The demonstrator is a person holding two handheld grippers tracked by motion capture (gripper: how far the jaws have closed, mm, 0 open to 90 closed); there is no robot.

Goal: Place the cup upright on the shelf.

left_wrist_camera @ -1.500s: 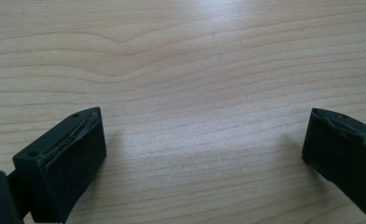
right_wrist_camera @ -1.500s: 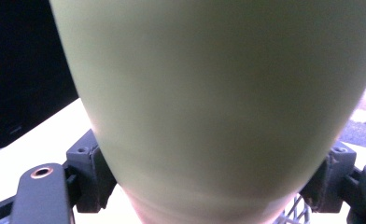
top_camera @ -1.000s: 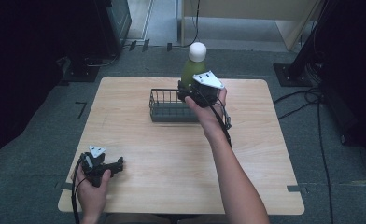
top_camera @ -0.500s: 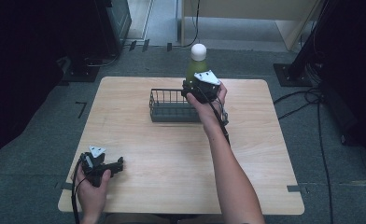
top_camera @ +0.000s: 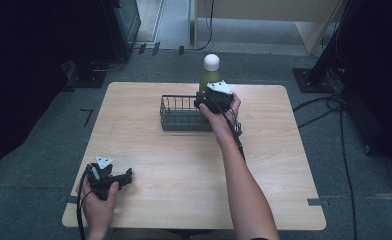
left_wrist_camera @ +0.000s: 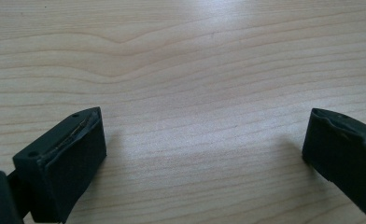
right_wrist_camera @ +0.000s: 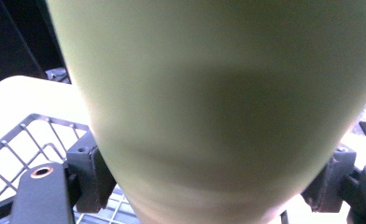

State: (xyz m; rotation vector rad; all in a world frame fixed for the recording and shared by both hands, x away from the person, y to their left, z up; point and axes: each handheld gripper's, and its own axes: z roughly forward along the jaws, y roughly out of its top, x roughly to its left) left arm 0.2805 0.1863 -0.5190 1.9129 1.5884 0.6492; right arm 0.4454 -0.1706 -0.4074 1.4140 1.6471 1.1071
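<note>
1. The right gripper (top_camera: 211, 101) has its jaws clamped on the lower body of a green bottle (top_camera: 208, 77); in the right gripper view the bottle (right_wrist_camera: 209, 102) sits between the two black jaws, one on each side of it
2. The bottle stands upright with its white cap (top_camera: 211, 62) on top, held over the right end of a dark wire basket (top_camera: 181, 114) (whether its base touches the basket floor I cannot tell)
3. The basket's wire grid (right_wrist_camera: 27, 144) shows to the left of the bottle in the right gripper view
4. The basket rests on the far middle of the wooden worktop (top_camera: 284, 150)
5. The left gripper (top_camera: 115, 178) lies low at the near left corner of the worktop, well apart from the basket, held in the person's left hand (top_camera: 100, 202)
6. Its jaws stand wide apart with nothing between them, bare wood grain of the worktop (left_wrist_camera: 200, 84) showing in the gap
7. Around the worktop lies grey floor (top_camera: 364, 200) with cables
</note>
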